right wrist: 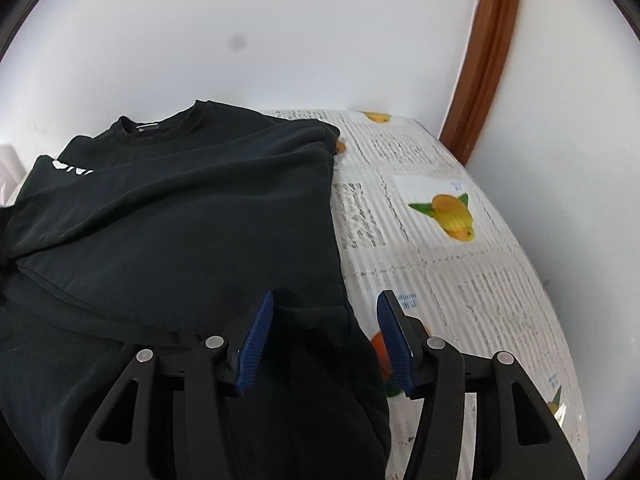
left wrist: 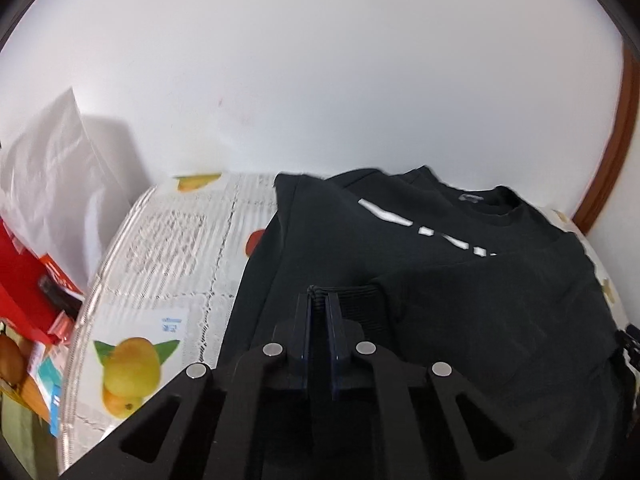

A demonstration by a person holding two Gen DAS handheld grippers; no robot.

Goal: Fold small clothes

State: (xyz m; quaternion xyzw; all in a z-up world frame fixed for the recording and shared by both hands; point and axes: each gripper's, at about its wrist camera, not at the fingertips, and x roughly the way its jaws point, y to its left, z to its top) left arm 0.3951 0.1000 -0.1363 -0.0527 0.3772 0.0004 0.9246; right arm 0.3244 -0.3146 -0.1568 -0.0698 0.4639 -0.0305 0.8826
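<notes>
A black sweatshirt (left wrist: pixel 460 280) with white lettering lies on the table, collar toward the wall and a sleeve folded across its front. My left gripper (left wrist: pixel 319 300) is shut on the sleeve's ribbed cuff (left wrist: pixel 352 304), which bunches between the pads. In the right wrist view the sweatshirt (right wrist: pixel 180 220) fills the left half. My right gripper (right wrist: pixel 326 296) stands open low over the garment's right edge. Black fabric lies under and between its blue pads (right wrist: pixel 256 340), which do not press on it.
The table carries a white lace-print cloth with mango pictures (right wrist: pixel 440 260). A white bag (left wrist: pixel 52 168), red boxes (left wrist: pixel 24 280) and packets crowd the left end. A white wall stands close behind, with a brown wooden frame (right wrist: pixel 484 60) at the right.
</notes>
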